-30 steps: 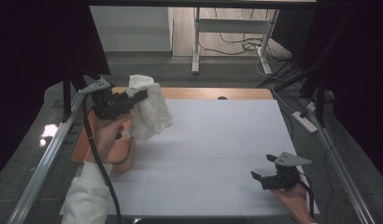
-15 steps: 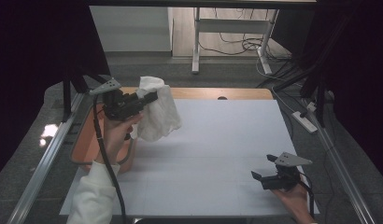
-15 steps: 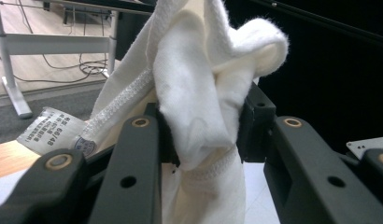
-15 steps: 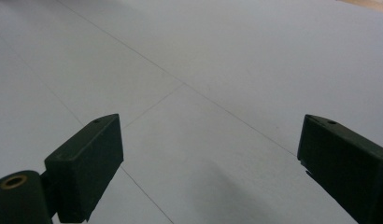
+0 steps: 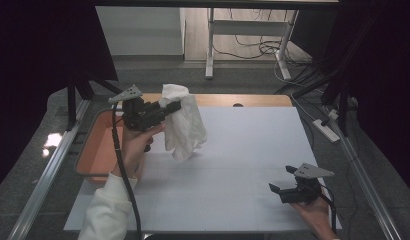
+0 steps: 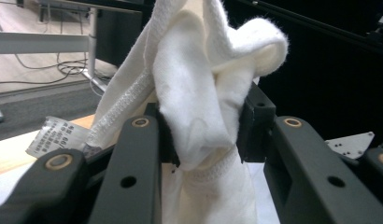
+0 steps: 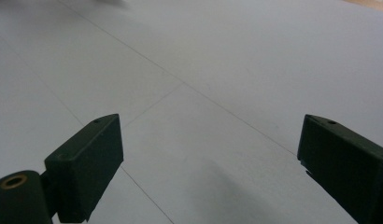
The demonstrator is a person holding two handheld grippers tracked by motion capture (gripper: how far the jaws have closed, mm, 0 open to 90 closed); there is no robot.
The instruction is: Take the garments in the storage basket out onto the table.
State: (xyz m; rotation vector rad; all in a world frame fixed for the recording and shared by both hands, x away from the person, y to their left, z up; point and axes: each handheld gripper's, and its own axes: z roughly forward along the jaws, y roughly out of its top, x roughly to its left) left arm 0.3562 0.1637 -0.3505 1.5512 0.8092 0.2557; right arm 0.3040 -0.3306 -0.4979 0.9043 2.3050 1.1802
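A white cloth (image 5: 185, 122) hangs in the air over the left part of the white table (image 5: 243, 150), held up by my left gripper (image 5: 173, 106), which is shut on it. In the left gripper view the bunched cloth (image 6: 199, 93) is pinched between the two black jaws, its hem and a label dangling at the left. My right gripper (image 5: 283, 180) rests low near the table's front right, open, with nothing between its jaws; the right gripper view shows bare table (image 7: 203, 70) between its pads (image 7: 89, 163).
An orange bin (image 5: 95, 150) sits off the table's left edge, below my left hand. A strip of wooden tabletop (image 5: 253, 100) shows at the far edge. Metal rails run along both sides, with cables and a power strip (image 5: 325, 129) on the floor at right.
My left gripper has carried the cloth to the right, from over the bin's edge toward the table. The right gripper has stayed put.
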